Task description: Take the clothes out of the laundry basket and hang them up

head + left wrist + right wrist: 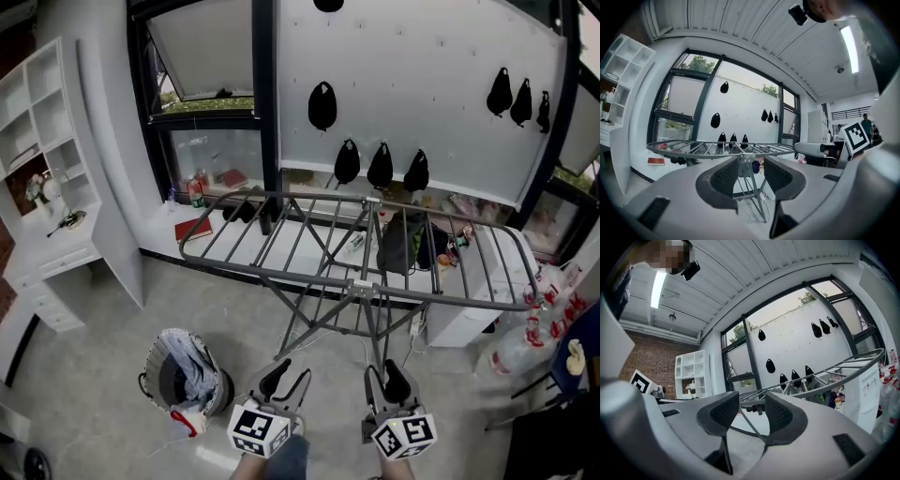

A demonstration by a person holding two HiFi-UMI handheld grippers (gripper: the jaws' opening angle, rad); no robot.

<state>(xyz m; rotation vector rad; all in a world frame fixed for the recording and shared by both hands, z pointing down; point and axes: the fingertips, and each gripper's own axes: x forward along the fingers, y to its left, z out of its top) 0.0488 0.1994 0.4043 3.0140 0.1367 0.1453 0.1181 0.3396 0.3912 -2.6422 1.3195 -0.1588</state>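
The clothes (194,368) are a crumpled blue-grey heap inside the laundry basket (156,359), which stands on the floor at about 9 o'clock from my left tool (287,378). The basket is upright with its round mouth facing straight up. The heap has no clear long axis. A white piece with a red trim (187,419) spills over the rim on the 6 o'clock side.

My left tool hangs just beside the basket without touching it. Its jaws stand wide with nothing between the pads. In the left tool view (751,164) the gap frames only the leg joint of the drying rack (717,147). My right tool (385,375) is at 3 o'clock from the left one. Its jaws are also wide and hold nothing. In the right tool view (752,405) the gap shows floor and a rack strut (740,416). Both tools point level toward 12 o'clock.

The drying rack (356,281) stands at 12 o'clock, beyond both tools. Its long axis runs from 9 to 3 o'clock, dipping a little at the 3 o'clock end. Its thin bars cross from the far rail to the near one. A dark bag (398,246) sits under its right half.

Behind the rack, black pouches (322,105) hang on a white panel. A red book (192,228) lies on the window ledge at 11 o'clock. A white shelf unit (47,150) stands at 10 o'clock, and bottles (539,319) cluster at 3 o'clock.
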